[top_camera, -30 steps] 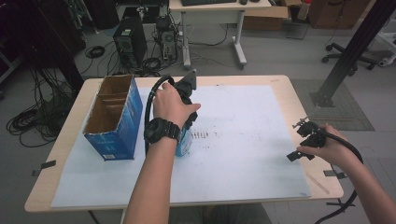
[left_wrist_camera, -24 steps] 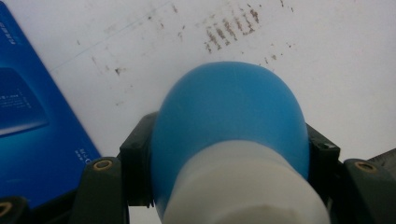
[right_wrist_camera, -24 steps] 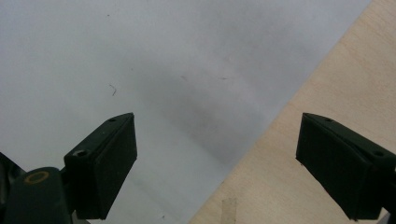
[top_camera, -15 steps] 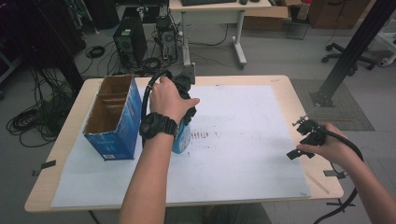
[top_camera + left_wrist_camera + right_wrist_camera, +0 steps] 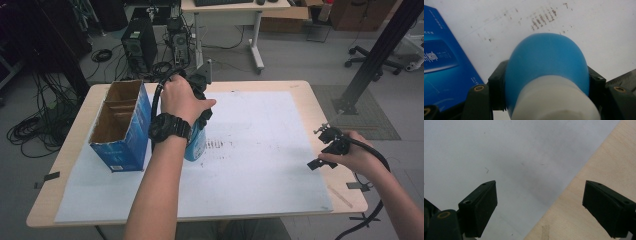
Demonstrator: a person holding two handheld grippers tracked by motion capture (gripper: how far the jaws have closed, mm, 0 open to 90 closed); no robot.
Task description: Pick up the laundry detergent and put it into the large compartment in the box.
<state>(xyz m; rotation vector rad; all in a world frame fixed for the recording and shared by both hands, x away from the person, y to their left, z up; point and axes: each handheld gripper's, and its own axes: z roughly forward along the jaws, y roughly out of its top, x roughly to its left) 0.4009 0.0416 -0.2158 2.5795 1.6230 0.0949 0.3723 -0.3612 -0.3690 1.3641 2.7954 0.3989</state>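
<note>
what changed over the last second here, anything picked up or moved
The left gripper, shut on the blue bottle, has lifted it a little and carried it slightly toward the far side of the table, beside the blue box. Nothing was newly grasped or released. The right gripper stayed open and in place over the white sheet's right edge, and the box has not moved.

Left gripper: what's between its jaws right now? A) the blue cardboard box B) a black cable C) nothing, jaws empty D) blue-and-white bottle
D: in the left gripper view the left gripper has both pads pressed against the sides of the blue-and-white bottle; the blue box sits apart, off to one side.
</note>
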